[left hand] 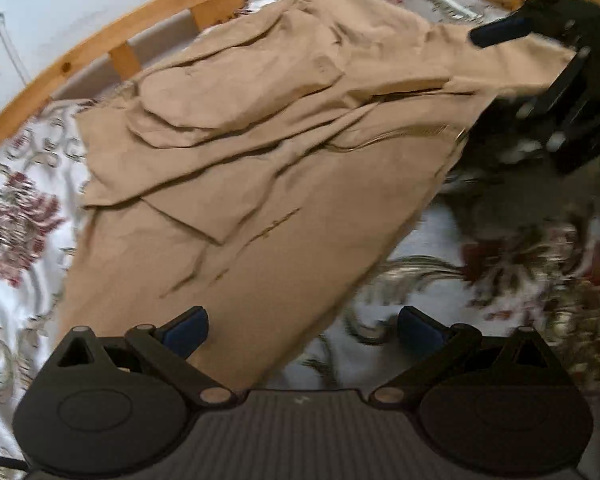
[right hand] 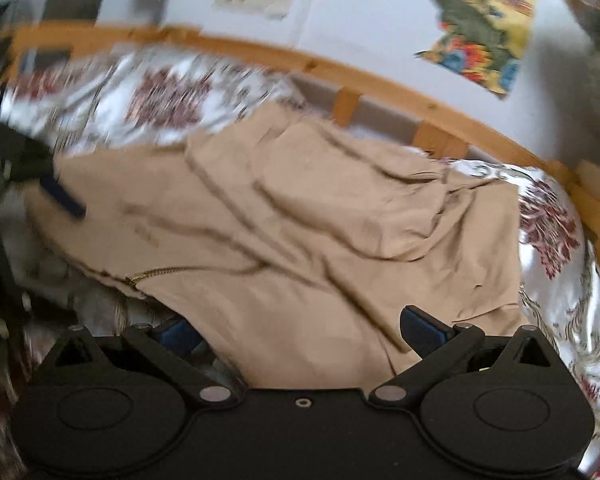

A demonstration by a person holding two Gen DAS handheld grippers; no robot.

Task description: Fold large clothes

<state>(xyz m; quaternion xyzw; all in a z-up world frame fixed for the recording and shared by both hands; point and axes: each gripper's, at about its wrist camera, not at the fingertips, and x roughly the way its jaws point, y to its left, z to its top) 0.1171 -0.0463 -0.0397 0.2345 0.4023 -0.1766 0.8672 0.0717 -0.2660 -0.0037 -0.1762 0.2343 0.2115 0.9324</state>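
Garment: a large tan cotton garment with a brass-coloured zip (left hand: 260, 152) lies crumpled in loose folds on the bed, spread from near the wooden rail toward both cameras
Zip: the zip line (right hand: 160, 272) shows along one lifted edge of the cloth
Bed: a white satin bedspread with dark red flower print (left hand: 16, 216) covers the bed under the garment, its surface bare on both sides of the cloth
Frame: a pale pine bed rail with short upright slats (left hand: 124, 56) runs behind the garment, against a white wall
Wall: colourful paper pictures (right hand: 484, 24) hang on it
Left tongs: the left tongs (left hand: 302, 330) are released, blue-padded fingers wide apart; a corner of the cloth lies between them, touching neither pad as far as the blur allows
Right tongs: the right tongs (right hand: 300, 330) are likewise released, with the cloth's near edge lying across the gap
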